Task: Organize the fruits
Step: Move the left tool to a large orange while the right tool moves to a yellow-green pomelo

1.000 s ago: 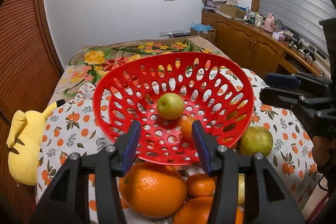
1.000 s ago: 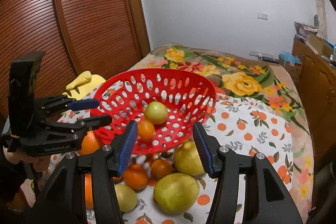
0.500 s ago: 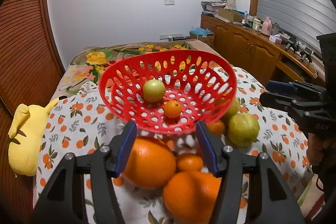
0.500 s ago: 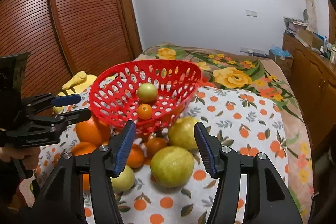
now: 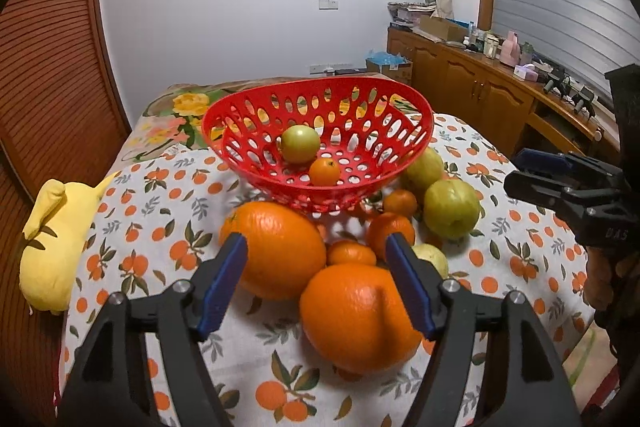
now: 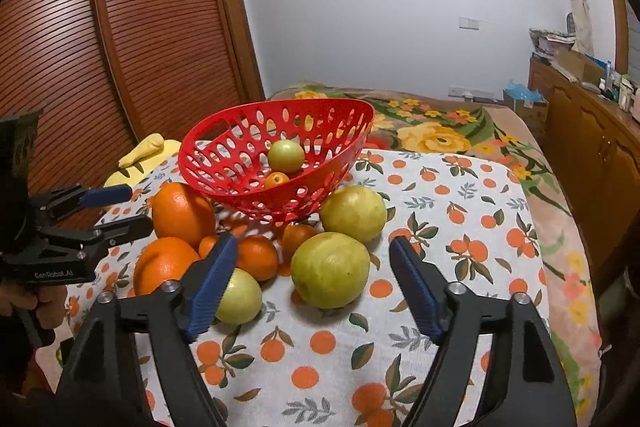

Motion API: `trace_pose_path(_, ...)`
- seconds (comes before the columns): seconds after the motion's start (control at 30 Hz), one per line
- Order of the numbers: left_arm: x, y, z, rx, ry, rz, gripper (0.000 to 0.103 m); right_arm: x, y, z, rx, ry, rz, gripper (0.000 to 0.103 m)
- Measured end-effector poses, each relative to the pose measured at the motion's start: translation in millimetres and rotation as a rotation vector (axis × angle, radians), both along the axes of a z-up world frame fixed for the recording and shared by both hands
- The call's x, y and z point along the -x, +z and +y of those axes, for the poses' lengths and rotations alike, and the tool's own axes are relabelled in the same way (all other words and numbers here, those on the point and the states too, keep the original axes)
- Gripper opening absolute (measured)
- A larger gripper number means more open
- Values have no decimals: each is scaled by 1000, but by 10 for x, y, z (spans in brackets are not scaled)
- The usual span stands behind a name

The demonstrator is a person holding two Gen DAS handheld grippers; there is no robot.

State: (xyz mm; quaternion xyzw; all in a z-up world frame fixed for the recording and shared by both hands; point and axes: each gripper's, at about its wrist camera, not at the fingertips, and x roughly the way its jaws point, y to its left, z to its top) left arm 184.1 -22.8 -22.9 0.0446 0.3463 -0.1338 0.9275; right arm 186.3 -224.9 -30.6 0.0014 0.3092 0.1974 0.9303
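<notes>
Both grippers farther back from basket [image 5: 320,99], oranges [image 5: 358,315] between wide fingers [image 5: 224,283].

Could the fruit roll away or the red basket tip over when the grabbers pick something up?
Possibly. The red basket sits tilted, propped on loose fruit, so pulling the small orange beneath it could tip it. The big orange touches its neighbours; grabbing it with the left gripper may nudge them rolling. The right gripper, jaws open, might push the green fruit instead of gripping it.
</notes>
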Motion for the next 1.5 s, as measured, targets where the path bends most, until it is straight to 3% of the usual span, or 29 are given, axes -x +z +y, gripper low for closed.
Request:
trace_pose_path(0.37, 116, -217, -34, 17, 2, 21, 72, -111, -181, 28, 20, 5, 36, 84)
trace_pose_path(1.07, 207, -246, -43, 35, -7, 39, 72, -620, -636, 191, 60, 34, 204, 79)
trace_pose_path(1.2, 213, -272, -50, 46, 4, 37, 78, -688, -696, 205, 72, 20, 222, 69)
trace_pose_path(1.5, 224, -321, -115, 43, 1, 47, 86, -547, -681, 138, 76, 20, 213, 68)
